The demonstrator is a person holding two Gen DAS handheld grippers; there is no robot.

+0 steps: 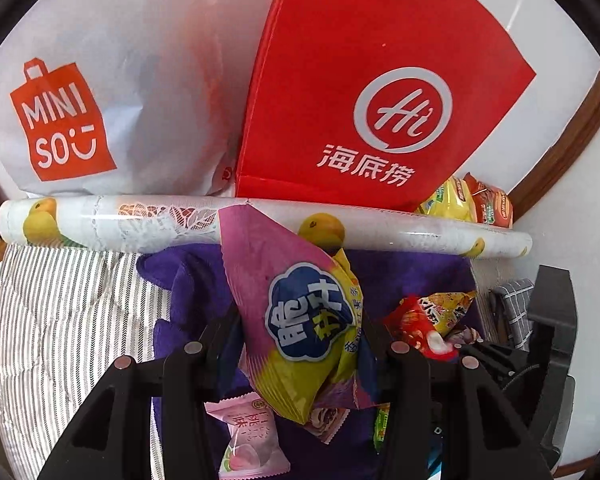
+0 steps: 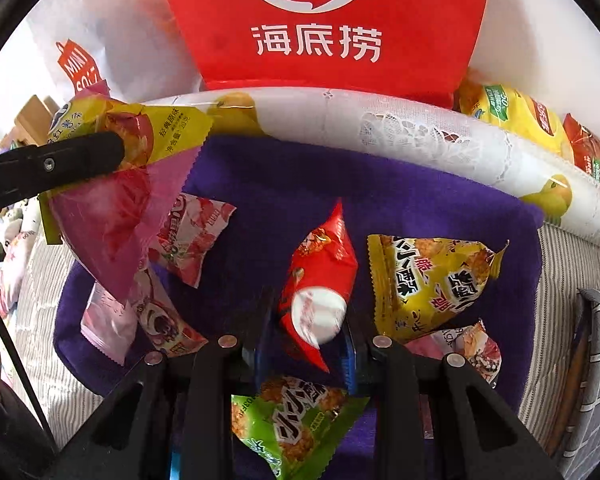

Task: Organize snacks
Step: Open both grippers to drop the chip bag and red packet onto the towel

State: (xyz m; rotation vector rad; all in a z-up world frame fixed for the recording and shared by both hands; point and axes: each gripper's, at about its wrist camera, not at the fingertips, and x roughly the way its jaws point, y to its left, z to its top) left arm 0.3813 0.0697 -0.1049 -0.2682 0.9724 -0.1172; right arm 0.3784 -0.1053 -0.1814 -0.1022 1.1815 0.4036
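Snacks are mostly still lying on the purple towel (image 2: pixel 300 184). The left gripper (image 1: pixel 300 340) is pinching a pink-yellow packet (image 1: pixel 296 308); the right gripper (image 2: pixel 308 320) is pinching a red packet (image 2: pixel 320 276).

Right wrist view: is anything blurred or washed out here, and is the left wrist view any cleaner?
Right wrist view: the red packet between the right tongs is smeared, its white patch blown out; the edges bend with fisheye. Left wrist view: sharper, the pink bag in the left tongs reads clearly; the roll shows glare.
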